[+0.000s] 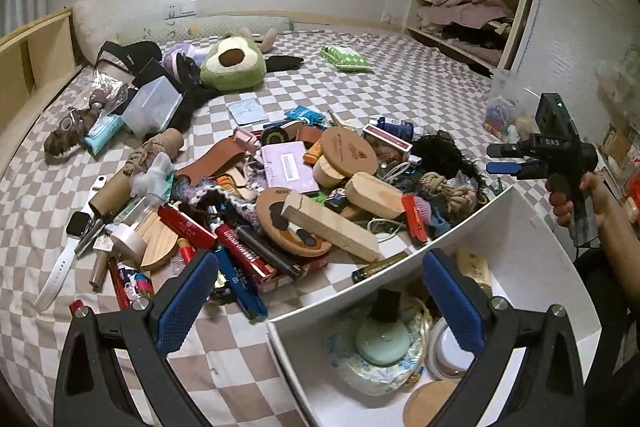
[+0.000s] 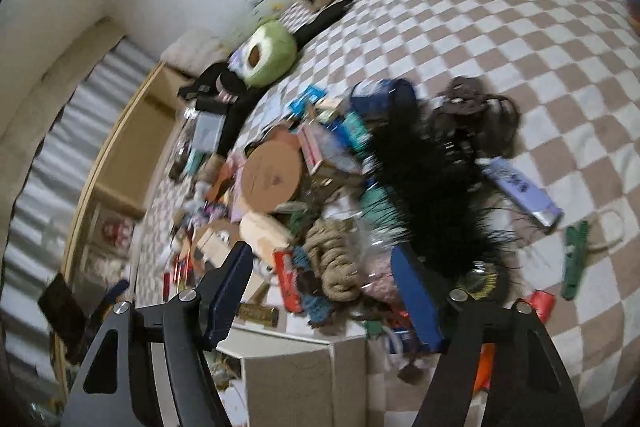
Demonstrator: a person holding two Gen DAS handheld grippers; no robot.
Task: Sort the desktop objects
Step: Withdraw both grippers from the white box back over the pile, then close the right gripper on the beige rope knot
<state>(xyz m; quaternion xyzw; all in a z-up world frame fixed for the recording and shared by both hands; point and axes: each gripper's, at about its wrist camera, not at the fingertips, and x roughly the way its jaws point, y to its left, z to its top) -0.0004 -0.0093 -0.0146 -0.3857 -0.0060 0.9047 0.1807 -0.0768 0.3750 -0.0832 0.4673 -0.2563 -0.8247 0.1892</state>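
A heap of small objects lies on the checkered bedspread (image 1: 248,367): a wooden block (image 1: 330,227), round cork lids (image 1: 348,151), a lilac box (image 1: 286,165), red boxes (image 1: 240,251), a rope bundle (image 1: 448,187) and a black feather piece (image 2: 424,179). A white divided box (image 1: 520,227) stands at the near right and holds a mint round case (image 1: 384,343). My left gripper (image 1: 320,291) is open and empty above the box's near corner. My right gripper (image 2: 324,287) is open and empty above the heap's right side; it also shows in the left wrist view (image 1: 500,159).
A green avocado plush (image 1: 232,63), a clear plastic box (image 1: 154,105) and a green packet (image 1: 346,57) lie farther back on the bed. A white watch (image 1: 66,247) lies at the left. A purple tube (image 2: 520,193) and green clip (image 2: 574,259) lie right of the heap.
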